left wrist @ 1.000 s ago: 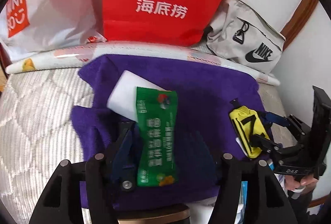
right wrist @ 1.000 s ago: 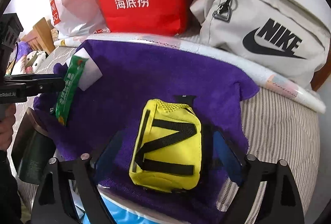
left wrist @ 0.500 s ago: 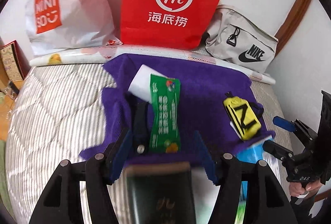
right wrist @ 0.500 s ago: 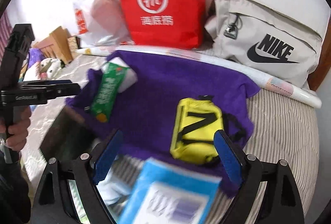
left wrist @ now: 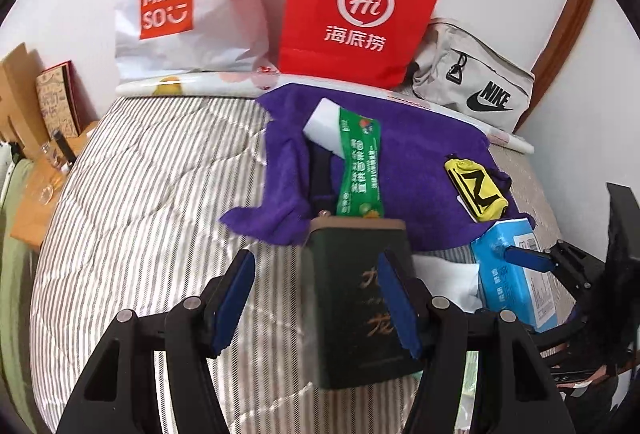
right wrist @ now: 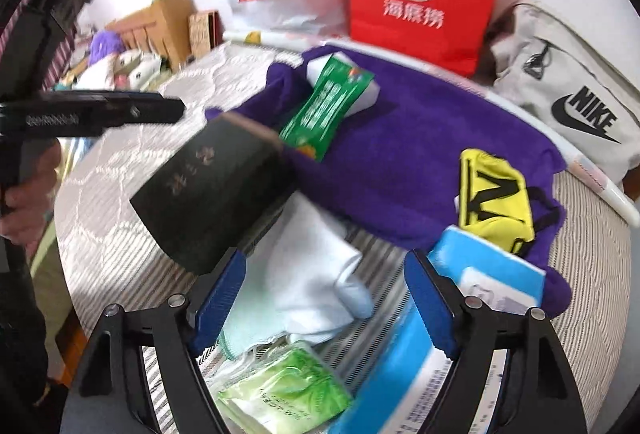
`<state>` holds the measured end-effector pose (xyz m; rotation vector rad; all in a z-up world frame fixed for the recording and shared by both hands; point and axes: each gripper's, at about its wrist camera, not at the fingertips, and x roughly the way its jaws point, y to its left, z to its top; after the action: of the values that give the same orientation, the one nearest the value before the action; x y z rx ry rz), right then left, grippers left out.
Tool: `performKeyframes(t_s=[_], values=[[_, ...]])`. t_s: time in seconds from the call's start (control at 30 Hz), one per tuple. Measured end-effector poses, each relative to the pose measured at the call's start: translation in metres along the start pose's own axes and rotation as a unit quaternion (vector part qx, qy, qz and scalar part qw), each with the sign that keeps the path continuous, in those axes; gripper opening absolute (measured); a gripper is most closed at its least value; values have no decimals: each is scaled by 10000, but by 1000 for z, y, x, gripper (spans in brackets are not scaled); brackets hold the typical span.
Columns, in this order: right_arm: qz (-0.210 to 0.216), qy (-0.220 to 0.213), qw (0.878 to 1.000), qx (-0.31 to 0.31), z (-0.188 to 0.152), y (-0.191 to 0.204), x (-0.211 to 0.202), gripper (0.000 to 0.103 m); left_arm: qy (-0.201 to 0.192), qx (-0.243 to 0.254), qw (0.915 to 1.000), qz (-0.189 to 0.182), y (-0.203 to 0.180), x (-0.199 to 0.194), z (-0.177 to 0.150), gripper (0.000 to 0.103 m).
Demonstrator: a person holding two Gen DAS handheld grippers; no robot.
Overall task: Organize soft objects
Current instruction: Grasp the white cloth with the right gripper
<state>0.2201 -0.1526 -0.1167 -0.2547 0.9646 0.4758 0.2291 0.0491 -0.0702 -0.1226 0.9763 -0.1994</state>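
Crumpled purple towel point(left wrist: 420, 169) carries green packet point(left wrist: 358, 161) and yellow pouch point(left wrist: 476, 191).

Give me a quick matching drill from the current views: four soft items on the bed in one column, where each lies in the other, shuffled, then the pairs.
Items:
1. small yellow pouch with black straps
2. long green snack packet
3. light green tissue pack
4. white folded cloth

Places:
A. leaning over a white foam block
B. on the striped bed cover, between purple towel and tissue pack
C. nearest the camera, between the right claw's fingers in its view
D. on the purple towel's right part, next to the blue pack

Pairs: 1-D, 2-A, 3-C, 4-B
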Motion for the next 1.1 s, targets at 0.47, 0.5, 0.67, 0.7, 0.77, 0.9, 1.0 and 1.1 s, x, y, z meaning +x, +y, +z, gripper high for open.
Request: performKeyframes(t_s=[0.47, 0.5, 0.67, 0.7, 0.77, 0.9, 1.0, 1.1], values=[[-288, 825, 9959, -229, 3, 15, 58, 79, 16, -155, 9995, -291, 33, 12, -4, 61], [-434, 801, 9955, -278, 2, 16, 59, 76, 17, -150, 9994, -315, 34, 13, -4, 61], [-228, 777, 9965, -187, -2, 16, 51, 20, 43, -99, 9989, -460, 36, 15, -5, 61], [-264, 694, 9972, -127, -2, 14, 48, 20, 57, -87, 9988, -480, 37, 16, -6, 61], [-220, 557, 9982, 21, -2, 12, 40, 14, 67, -51, 9986, -523, 37, 15, -8, 61], [-20, 243, 9985, 485, 1, 7, 19, 14, 99, 14, 9984, -558, 39, 13, -15, 61], [12, 53, 9976, 684, 4, 8, 5, 14, 145, 21, 9981, -598, 40, 12, -19, 61], [7, -180, 9965, 819, 8, 10, -12, 14, 189, 56, 9976, -657, 39, 10, -25, 61]])
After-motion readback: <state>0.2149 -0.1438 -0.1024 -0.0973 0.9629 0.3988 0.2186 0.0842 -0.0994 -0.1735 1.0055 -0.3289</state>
